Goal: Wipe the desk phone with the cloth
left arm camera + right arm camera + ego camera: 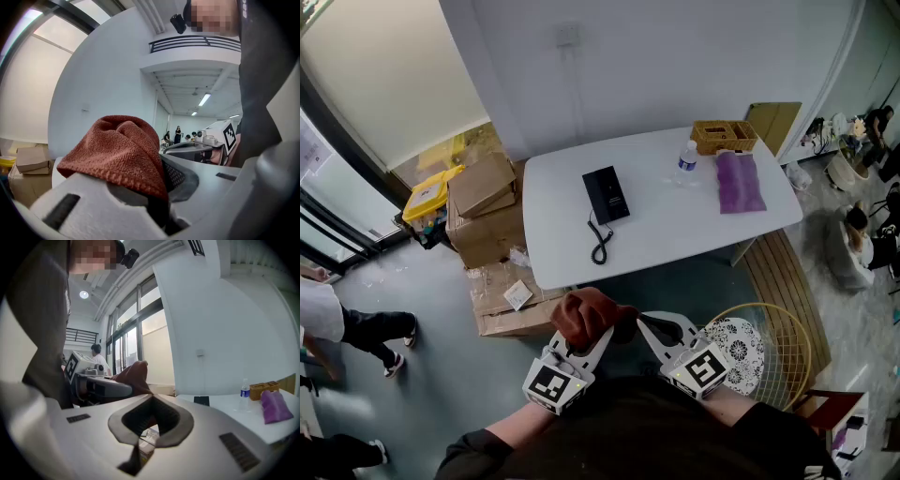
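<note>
The cloth (586, 315) hides the left hand-held gripper's (583, 337) tips; the desk phone's (606, 194) keys are too small.

The desk phone (606, 194) lies on the counter (675, 225), left of the bottle (686, 161). Cardboard boxes (483, 202) stand left of the counter.

I'm seeing a coarse, nubbly knit on the rust-red cloth (117, 150). On the smooth matt white table (675, 244), the desk phone (606, 194) is showing black plastic, the basket (724, 137) woven wicker, the bottle (686, 161) clear plastic. Beside the table, boxes (483, 187) are showing plain brown cardboard.
</note>
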Motion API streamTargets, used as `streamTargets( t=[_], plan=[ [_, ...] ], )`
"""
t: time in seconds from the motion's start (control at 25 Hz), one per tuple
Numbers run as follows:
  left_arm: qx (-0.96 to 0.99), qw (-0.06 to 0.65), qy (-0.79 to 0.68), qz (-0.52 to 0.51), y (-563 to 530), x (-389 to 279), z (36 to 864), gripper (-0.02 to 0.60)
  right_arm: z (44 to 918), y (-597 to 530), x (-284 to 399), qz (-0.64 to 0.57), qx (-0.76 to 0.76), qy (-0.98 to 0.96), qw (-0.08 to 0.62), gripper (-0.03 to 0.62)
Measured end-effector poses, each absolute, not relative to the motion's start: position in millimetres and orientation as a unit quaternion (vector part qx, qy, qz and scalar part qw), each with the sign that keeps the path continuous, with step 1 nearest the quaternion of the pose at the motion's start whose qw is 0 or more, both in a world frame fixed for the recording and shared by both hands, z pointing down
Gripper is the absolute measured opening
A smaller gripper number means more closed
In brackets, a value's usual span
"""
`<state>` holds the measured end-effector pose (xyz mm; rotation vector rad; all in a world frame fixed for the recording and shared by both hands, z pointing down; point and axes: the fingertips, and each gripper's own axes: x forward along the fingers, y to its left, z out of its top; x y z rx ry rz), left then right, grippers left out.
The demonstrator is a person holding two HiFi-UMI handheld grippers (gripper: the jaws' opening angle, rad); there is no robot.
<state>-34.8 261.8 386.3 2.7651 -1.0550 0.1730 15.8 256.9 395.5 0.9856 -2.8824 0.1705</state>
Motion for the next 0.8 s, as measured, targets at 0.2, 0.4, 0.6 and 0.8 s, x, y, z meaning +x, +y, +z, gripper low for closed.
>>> streamTargets(
  t=[0.2, 0.4, 0.6, 0.8],
  plan=[
    [0.93, 0.092, -0.352, 0.056, 267, -33, 380, 0.057, 392, 263, 19, 0.061, 0.318, -0.945, 0.056, 0.026],
    [0.925, 0.096, -0.363, 0.055, 264, -34, 380, 0.057, 396, 264, 22, 0.065, 0.317, -0.945, 0.054, 0.026],
    [0.923, 0.097, -0.367, 0.058, 263, -28, 381, 0.057, 394, 262, 26, 0.062, 0.311, -0.947, 0.049, 0.026],
    [0.917, 0.097, -0.382, 0.059, 264, -16, 383, 0.057, 394, 262, 35, 0.066, 0.294, -0.953, 0.038, 0.026]
  ],
)
